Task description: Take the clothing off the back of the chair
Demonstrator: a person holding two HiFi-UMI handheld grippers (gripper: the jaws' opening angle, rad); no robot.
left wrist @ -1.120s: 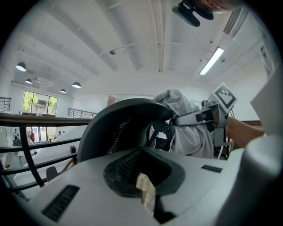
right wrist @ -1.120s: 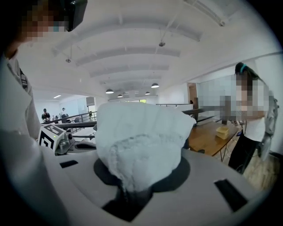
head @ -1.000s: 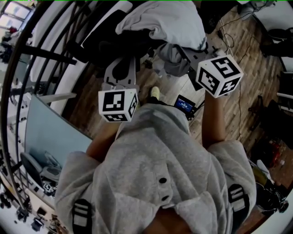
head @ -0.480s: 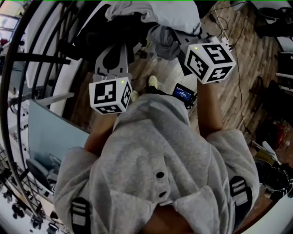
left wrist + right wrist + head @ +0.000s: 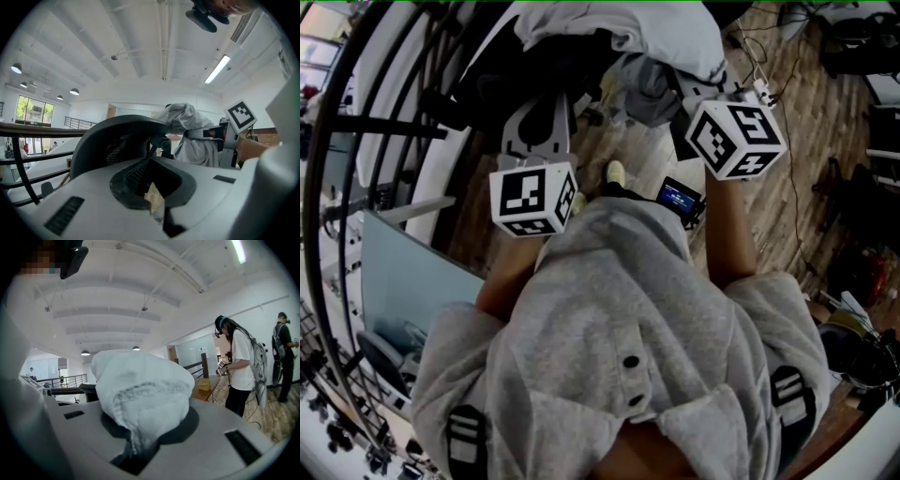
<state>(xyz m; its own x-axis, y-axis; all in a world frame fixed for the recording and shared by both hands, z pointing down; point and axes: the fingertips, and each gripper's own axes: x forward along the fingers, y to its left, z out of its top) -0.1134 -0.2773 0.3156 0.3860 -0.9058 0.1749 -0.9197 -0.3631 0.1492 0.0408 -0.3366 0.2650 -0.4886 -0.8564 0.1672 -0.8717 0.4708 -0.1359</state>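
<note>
Okay, right gripper [image 5: 136, 448] clamps pale clothing [image 5: 140, 385] draped over the back of the chair [image 5: 117, 136]. Left gripper [image 5: 157, 208], jaws together and empty, sits beside that chair. Best to lift the cloth above the chair top first, then pull clear.

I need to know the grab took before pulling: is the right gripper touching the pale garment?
Touching. The right gripper view shows the pale garment bunched up, its lower fold pinched between the closed jaws of the right gripper.

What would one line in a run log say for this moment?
right gripper: shut on clothing | clothing: draped over chair back | left gripper: shut, empty
</note>
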